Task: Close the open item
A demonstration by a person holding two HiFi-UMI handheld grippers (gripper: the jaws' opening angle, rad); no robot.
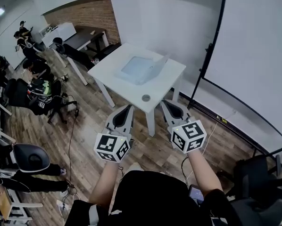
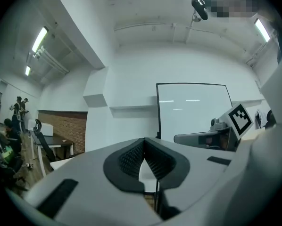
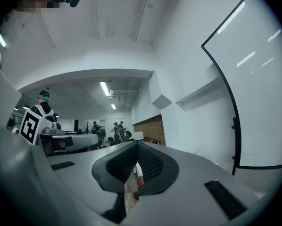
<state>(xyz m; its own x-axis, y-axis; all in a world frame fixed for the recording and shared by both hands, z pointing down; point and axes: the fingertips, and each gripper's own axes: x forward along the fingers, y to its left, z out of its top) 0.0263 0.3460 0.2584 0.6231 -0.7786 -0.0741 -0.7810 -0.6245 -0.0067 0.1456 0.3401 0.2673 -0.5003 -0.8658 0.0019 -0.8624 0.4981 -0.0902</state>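
Silvery and open at upper centre on white table: laptop; well apart from left gripper and right gripper, both pressed together, empty; risks slamming lid or sliding laptop off table if shoved

Open item on far white table washed out, no detail readable. Small round thing near table's edge too small to identify. People far left tiny, blurred.
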